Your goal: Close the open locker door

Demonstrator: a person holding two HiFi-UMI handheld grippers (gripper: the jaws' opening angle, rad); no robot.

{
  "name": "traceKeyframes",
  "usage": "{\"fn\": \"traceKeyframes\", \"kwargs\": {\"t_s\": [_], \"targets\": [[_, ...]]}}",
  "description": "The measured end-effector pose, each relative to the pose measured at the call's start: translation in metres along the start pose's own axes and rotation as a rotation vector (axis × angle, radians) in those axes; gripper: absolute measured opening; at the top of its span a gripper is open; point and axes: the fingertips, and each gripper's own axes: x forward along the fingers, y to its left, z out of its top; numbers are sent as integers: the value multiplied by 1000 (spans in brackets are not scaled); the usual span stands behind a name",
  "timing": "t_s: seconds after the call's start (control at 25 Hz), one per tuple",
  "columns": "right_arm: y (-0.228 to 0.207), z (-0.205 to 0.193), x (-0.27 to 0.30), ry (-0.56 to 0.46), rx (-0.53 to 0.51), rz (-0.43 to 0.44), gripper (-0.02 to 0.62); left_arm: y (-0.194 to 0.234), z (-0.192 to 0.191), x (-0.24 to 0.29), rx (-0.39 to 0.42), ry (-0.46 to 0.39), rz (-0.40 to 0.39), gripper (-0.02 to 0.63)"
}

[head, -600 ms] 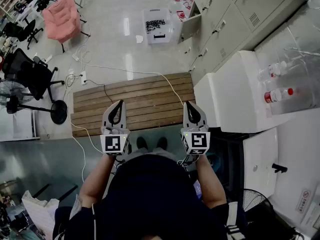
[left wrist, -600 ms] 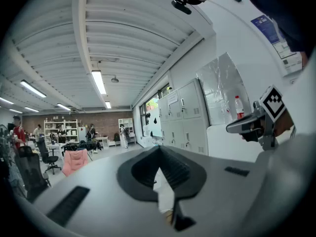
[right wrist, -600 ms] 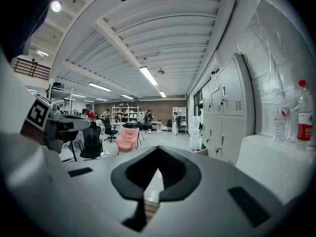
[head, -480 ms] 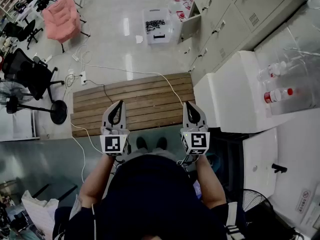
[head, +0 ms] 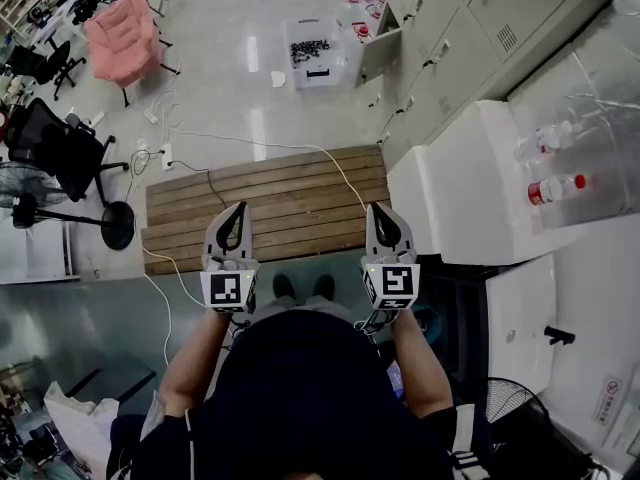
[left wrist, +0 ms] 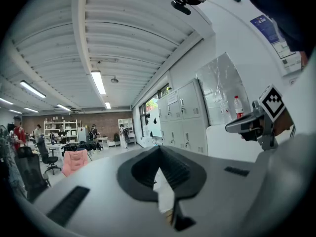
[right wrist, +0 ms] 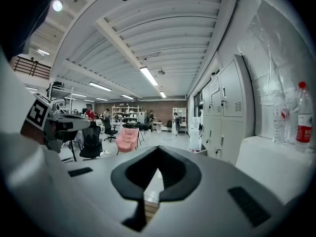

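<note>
Left tongs (head: 240,209), right tongs (head: 374,209) unmoved; level, side by side, closed

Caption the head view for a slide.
Left gripper and right gripper, shut and empty, near a wooden platform; open locker door ahead.

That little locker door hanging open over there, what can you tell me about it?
The open locker door is a small, plain grey panel, metal by its look, in the bottom row of the grey lockers. It is swung out from the locker fronts over the floor, beside a clear plastic bin. Its handle is too small to make out. Nothing touches it; the left gripper and the right gripper are both well short of it.
</note>
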Motion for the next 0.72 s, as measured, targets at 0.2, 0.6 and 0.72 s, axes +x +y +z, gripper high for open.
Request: {"fn": "traceKeyframes", "kwargs": {"t_s": [0.2,0.6,0.72], "targets": [[-3,3,-3,-28,10,1,2,-1,-2,0,5,5,-1,3],[-4,8,-2,-35,0,35,324,2,-4,1,5,11,6,3],[-1,14,-1,-51,-13,51,423,4,-2,1,7,15,0,3]]}}
